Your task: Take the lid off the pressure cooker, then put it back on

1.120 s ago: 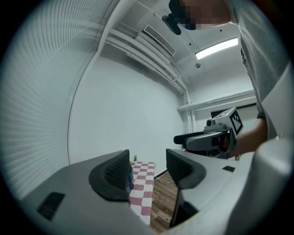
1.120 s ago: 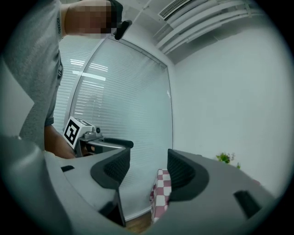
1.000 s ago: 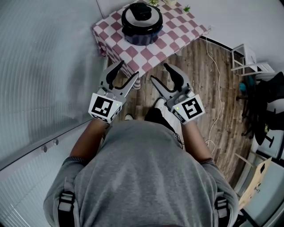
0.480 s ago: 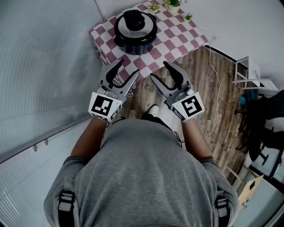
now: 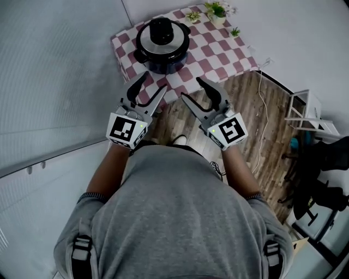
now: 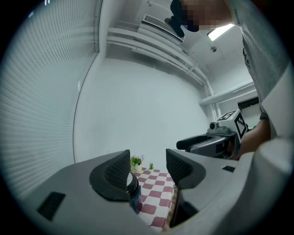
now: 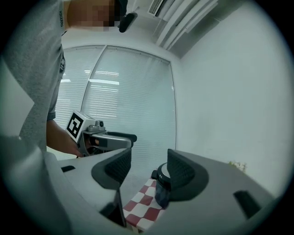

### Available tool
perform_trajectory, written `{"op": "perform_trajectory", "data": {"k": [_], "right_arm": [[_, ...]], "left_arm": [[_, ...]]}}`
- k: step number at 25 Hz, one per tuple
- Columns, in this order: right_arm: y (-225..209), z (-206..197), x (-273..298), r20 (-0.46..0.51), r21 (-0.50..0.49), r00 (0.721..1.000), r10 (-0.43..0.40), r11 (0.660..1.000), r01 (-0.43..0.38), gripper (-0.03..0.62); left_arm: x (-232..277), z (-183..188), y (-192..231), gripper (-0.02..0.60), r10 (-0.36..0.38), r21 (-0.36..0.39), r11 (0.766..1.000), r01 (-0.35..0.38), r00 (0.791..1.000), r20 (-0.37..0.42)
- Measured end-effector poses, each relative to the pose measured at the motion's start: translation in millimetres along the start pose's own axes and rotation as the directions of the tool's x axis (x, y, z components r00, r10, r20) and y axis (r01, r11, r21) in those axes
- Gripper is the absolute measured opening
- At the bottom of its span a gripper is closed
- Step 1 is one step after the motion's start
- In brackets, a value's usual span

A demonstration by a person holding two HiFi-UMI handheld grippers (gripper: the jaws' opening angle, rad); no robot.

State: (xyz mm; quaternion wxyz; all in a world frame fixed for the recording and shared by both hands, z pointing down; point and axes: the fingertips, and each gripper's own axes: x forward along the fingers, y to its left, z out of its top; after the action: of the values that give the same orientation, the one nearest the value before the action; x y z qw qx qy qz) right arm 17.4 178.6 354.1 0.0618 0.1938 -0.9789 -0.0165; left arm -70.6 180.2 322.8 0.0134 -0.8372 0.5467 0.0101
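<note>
Both grippers are up in front of the person and the pressure cooker (image 5: 162, 46) is dead ahead, standing upright on the table (image 5: 218, 52) towards its left corner. The lid (image 5: 162, 39) is on, so the first lift isn't done yet.

The left gripper (image 5: 152, 84) has its jaws spread wide with nothing between them. The right gripper (image 5: 192, 89) is parted a little less and is just as empty. Both hang short of the table's near edge, well apart from the pot.

Here's the relation that matters: the pot sits beyond and slightly left of the gap between the two tools, so the left one looks to me the nearer. In the left gripper view the pot peeks out low behind the left jaw. In the right gripper view it's tucked behind the right jaw. Neither tool has it squarely centred, so I'd say both need to close in and come down over the top.

The pot is round, so there's no long axis, just a vertical one through the black knob (image 5: 162, 30) at the lid's centre. The body is dark and glossy, the lid a dull silver disc. The cloth on the table is pink-and-white check and soft-looking. Small potted plants (image 5: 217, 10) line the far edge. The jaw pads (image 6: 112, 172) are dark and ribbed.
</note>
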Motion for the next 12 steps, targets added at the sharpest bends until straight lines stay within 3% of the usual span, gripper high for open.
{"op": "perform_trajectory", "data": {"k": [6,12], "right_arm": [[-14,-11,2,-0.015,0.007,0.999,0.049,0.999,-0.049,0.241],[-27,-17,17,-0.021,0.021,0.998,0.055,0.998,-0.055,0.238]], "left_arm": [[5,-6,5,0.261,0.068,0.003,0.998,-0.068,0.998,-0.019],[14,-16,21,0.261,0.08,0.0,0.997,-0.08,0.996,-0.041]]}}
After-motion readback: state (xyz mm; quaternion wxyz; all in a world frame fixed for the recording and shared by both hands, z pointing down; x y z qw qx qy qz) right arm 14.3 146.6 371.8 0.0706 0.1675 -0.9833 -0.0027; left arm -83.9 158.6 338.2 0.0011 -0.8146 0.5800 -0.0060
